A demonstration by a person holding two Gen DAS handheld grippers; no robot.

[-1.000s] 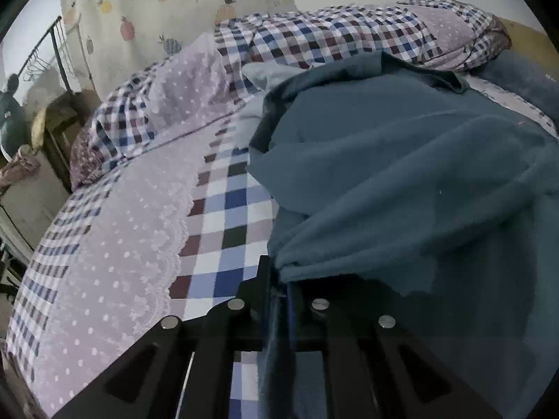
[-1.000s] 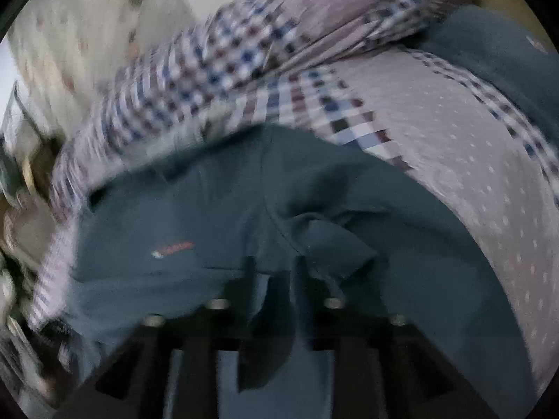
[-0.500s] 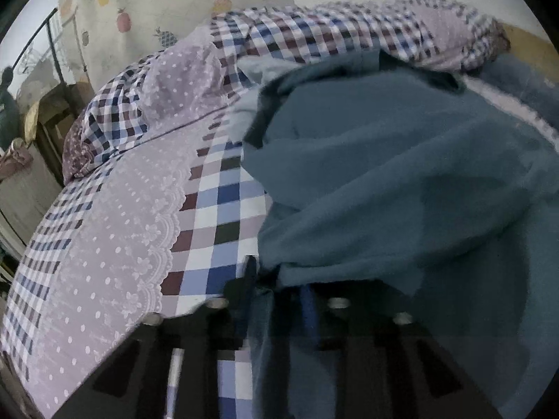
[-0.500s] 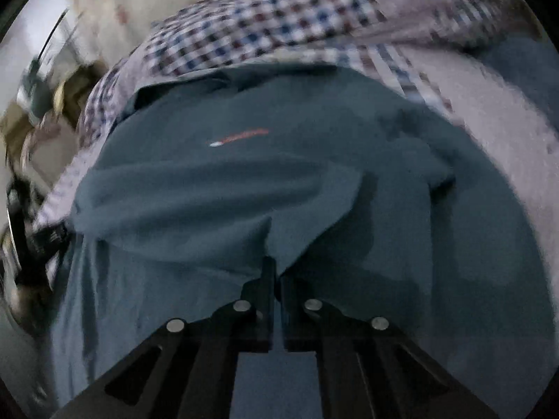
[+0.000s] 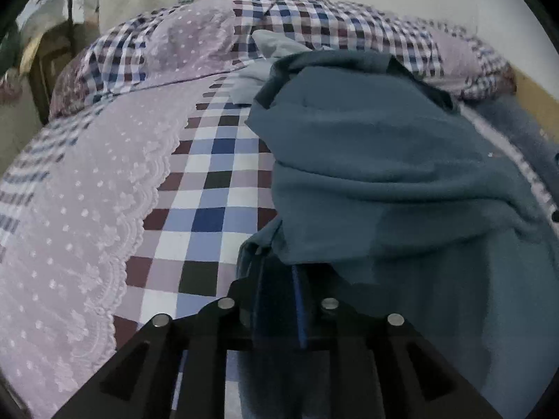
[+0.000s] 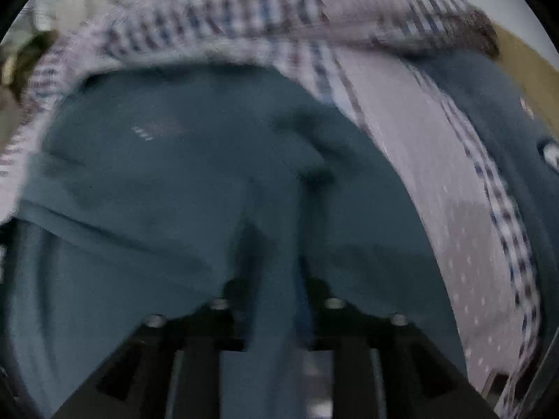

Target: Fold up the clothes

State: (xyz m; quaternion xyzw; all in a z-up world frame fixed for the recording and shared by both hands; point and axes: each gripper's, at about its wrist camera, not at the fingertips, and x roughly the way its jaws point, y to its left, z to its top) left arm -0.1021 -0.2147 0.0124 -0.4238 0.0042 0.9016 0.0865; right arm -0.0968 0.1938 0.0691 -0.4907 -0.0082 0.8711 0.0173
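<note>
Teal knit shirt (image 5: 384, 160) heaped on a bed, over the checked bedspread (image 5: 216, 188), beside a lilac dotted panel with lace edging (image 5: 87, 209). Left tool (image 5: 279, 279) low at the shirt's near edge, jaws parted a little, cloth lying between them; whether pinched, cannot tell. Right tool (image 6: 279, 262) blurred by motion, jaws apart, a ridge of the same teal cloth running up between them; grip not clear. Small pale logo (image 6: 143, 132) on the shirt, far left. Darker blue garment (image 6: 489, 104) at the far right of the bed.
</note>
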